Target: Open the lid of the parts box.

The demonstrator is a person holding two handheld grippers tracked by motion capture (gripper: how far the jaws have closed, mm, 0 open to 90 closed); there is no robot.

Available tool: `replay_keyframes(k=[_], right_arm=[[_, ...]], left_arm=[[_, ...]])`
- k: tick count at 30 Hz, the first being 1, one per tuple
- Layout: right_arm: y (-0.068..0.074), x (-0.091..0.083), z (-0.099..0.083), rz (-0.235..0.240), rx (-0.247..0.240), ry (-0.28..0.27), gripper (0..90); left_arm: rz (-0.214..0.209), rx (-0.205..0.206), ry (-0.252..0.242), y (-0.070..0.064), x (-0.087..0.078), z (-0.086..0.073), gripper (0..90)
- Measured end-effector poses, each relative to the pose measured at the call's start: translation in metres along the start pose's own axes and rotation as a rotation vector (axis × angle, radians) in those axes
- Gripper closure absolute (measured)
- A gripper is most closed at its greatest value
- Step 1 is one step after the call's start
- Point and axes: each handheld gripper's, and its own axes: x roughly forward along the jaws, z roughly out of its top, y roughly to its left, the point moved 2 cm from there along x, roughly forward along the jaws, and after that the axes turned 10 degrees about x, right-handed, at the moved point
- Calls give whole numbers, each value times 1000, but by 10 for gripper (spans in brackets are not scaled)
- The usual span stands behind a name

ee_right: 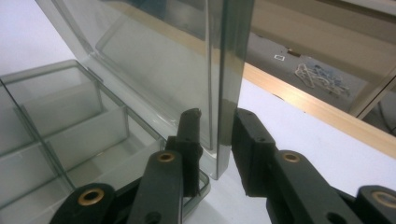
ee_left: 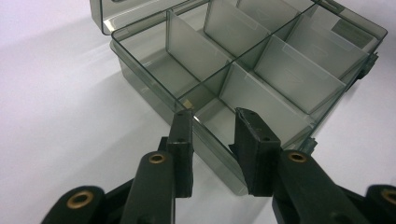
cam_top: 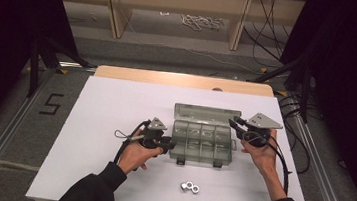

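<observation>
One compartment box (cam_top: 202, 143), perhaps eight cells; two metal nuts (cam_top: 190, 187); two hand-held grippers.

Lab or test-rig setting. White sheet (cam_top: 113, 124) over a wooden table (cam_top: 183, 80), framed by aluminium rails (cam_top: 7, 128). Black curtains (cam_top: 2, 36) both sides. Loose cables (cam_top: 268, 39) on grey floor; taped "5" (cam_top: 51, 104) floor marker; plywood frame (cam_top: 113, 8) behind.

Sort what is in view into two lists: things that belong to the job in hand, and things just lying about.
In the job:
- compartment box, open
- its lid, standing up between the right gripper's jaws
- left gripper, jaws astride the box's near wall

Lying about:
- two small metal pieces near the table's front edge
- white cord on the floor beyond
</observation>
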Motion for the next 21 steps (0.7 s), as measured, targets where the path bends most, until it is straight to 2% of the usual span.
replay_keyframes(k=[4,9,10,12,15,17,18,19,20,21], right_arm=[[-3,2,1,-10,-5,4,762],[-5,4,2,-28,42,3,795],[-6,5,2,-37,55,-6,828],[-8,5,1,-35,96,-4,833],[-9,6,2,-38,108,2,836],[-8,6,2,-44,140,11,838],[-9,8,2,-50,136,-3,839],[-8,8,2,-51,162,15,840],[-8,7,2,-52,165,21,841],[-8,9,2,-59,169,7,842]], left_arm=[[6,-3,0,0,0,0,680],[10,-4,-1,-1,0,0,680],[10,-2,-2,-1,0,0,680],[6,-3,-4,-1,1,0,681],[7,-3,-4,-1,1,0,680],[7,-3,-4,-1,1,0,680],[8,-2,-4,-1,1,0,680],[8,-3,-4,-1,1,0,680],[8,83,-2,5,0,1,680],[22,64,-1,4,0,1,680]])
